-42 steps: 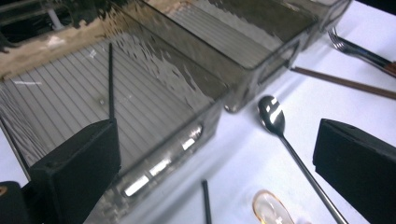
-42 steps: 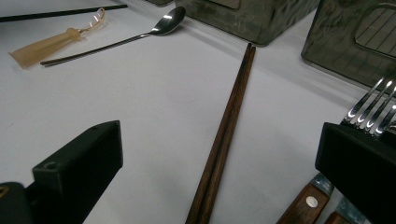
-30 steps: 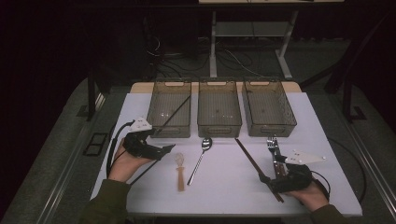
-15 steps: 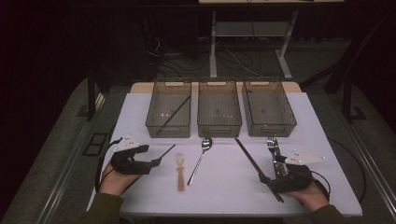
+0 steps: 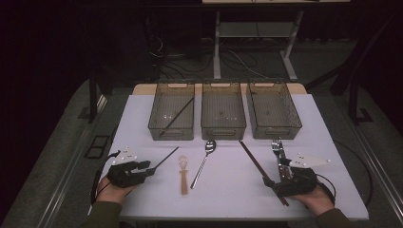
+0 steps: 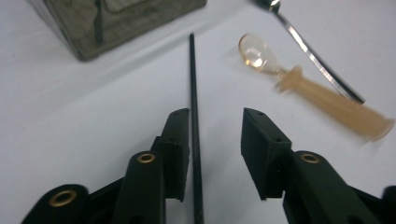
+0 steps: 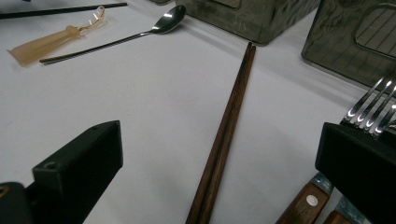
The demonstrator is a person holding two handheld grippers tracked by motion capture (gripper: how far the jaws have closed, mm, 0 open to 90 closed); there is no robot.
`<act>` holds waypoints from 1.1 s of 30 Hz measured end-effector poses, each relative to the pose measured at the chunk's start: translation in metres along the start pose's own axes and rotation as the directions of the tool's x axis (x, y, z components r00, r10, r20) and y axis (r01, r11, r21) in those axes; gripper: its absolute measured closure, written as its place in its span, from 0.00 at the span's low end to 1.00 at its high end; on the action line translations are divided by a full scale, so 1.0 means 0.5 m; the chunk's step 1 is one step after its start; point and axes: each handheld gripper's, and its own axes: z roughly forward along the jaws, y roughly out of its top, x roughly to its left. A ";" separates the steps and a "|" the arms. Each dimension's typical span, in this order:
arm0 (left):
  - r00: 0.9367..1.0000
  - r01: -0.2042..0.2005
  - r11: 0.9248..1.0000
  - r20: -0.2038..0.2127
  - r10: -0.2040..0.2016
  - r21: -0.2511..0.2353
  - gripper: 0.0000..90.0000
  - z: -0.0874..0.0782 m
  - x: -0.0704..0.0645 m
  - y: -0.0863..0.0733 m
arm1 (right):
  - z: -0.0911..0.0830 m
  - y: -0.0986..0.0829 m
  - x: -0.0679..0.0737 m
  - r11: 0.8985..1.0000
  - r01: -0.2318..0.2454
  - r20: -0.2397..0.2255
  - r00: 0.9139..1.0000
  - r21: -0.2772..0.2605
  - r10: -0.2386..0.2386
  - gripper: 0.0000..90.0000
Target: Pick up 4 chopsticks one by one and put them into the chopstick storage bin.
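Because your left gripper (image 6: 215,154) sits with its jaws spread astride the thin black chopstick (image 6: 193,116), which lies on the white table (image 5: 228,190) pointing to one o'clock, you're lined up to pinch it, while your right gripper (image 7: 219,172) gapes over the brown wooden chopstick pair (image 7: 229,126).

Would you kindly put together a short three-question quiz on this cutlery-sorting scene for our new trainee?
1. True or false: the left gripper is shut on the black chopstick.
2. Which bin already holds a black chopstick? A) left bin B) middle bin C) right bin
3. Fill in: lying between the right gripper's open jaws is a pair of brown wooden ____.

Key
1. False: the jaws stand open, with the stick lying between them beside one pad.
2. A.
3. Chopsticks; the forks lie beside the far jaw.
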 end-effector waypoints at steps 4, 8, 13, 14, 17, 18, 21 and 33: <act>1.000 0.001 0.999 -0.006 0.000 0.032 0.78 0.006 0.001 -0.004 | 0.000 0.000 0.000 1.000 -0.001 0.000 1.000 0.000 0.001 0.01; 1.000 0.001 0.998 -0.018 0.000 0.055 0.82 0.008 0.001 -0.005 | 0.000 0.000 0.000 1.000 -0.001 0.000 1.000 0.002 0.001 0.01; 0.999 0.015 0.997 -0.037 -0.013 0.071 0.85 0.010 0.004 -0.008 | 0.000 0.000 0.001 1.000 0.001 0.001 1.000 0.002 -0.001 0.01; 0.999 0.017 0.997 -0.036 -0.014 0.076 0.86 0.011 0.005 -0.009 | 0.000 0.000 0.000 1.000 0.001 0.001 1.000 0.001 -0.001 0.01; 0.999 0.011 0.995 -0.041 -0.007 0.098 0.86 0.013 0.006 -0.010 | 0.001 0.000 0.001 1.000 0.002 0.001 1.000 0.002 -0.002 0.01; 0.999 0.015 0.995 -0.047 -0.010 0.101 0.86 0.014 0.005 -0.011 | 0.000 0.000 0.001 1.000 0.002 0.001 1.000 0.002 -0.002 0.01; 0.999 0.013 0.995 -0.043 -0.009 0.103 0.87 0.016 0.007 -0.012 | 0.001 0.000 0.001 1.000 0.002 0.002 1.000 0.002 -0.002 0.01; 0.999 0.021 0.994 -0.031 -0.018 0.106 0.94 0.018 0.008 -0.014 | 0.001 0.000 0.001 1.000 0.002 0.001 1.000 0.003 -0.002 0.01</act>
